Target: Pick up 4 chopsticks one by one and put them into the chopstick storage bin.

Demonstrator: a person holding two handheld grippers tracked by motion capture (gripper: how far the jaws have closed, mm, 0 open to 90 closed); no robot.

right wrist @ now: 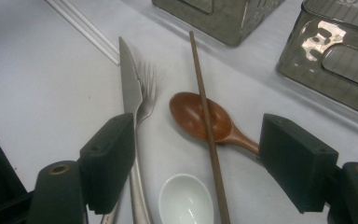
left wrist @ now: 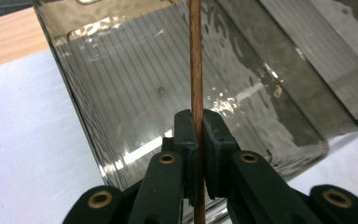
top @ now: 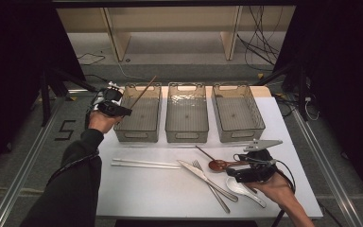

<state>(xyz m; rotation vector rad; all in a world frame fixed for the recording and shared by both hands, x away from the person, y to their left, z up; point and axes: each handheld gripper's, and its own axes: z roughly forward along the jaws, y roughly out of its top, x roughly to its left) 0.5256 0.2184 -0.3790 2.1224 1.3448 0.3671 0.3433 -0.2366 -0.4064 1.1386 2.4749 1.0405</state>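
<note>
Chopstick held at the left bin, its twin lying under the right gripper

At the far left, a brown chopstick (left wrist: 196, 70) is clamped between the pads of the left gripper (top: 119, 110), its long axis slanting up and away over the left bin (top: 139, 124); release into that bin is judged to be the step in hand. At the near right, the right gripper (right wrist: 196, 163) is held with jaws wide apart and nothing grasped, above a second chopstick (right wrist: 207, 121) that crosses the wooden spoon (right wrist: 200, 119) and runs away between the jaws; this hand is the nearer to it.
</note>
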